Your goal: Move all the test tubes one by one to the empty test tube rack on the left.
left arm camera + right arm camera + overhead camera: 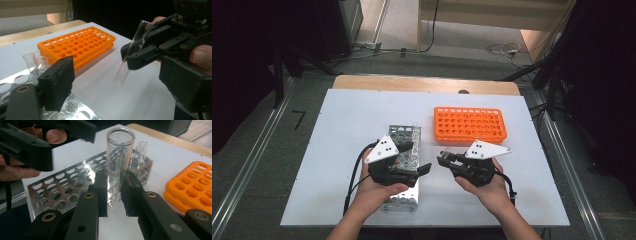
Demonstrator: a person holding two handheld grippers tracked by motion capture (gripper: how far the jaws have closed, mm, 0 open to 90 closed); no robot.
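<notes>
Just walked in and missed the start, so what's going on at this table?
A person works two handheld grippers over a white table. The right gripper is clamped on a clear glass test tube, lifted between the metal rack and the orange rack. The left gripper hovers open over the metal rack, which holds a few more tubes.

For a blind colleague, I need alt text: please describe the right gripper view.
The right gripper is shut on a clear glass test tube, held upright above the white table. Behind it lies a metal rack with a few tubes, an orange rack to the right, and the left gripper at upper left.
</notes>
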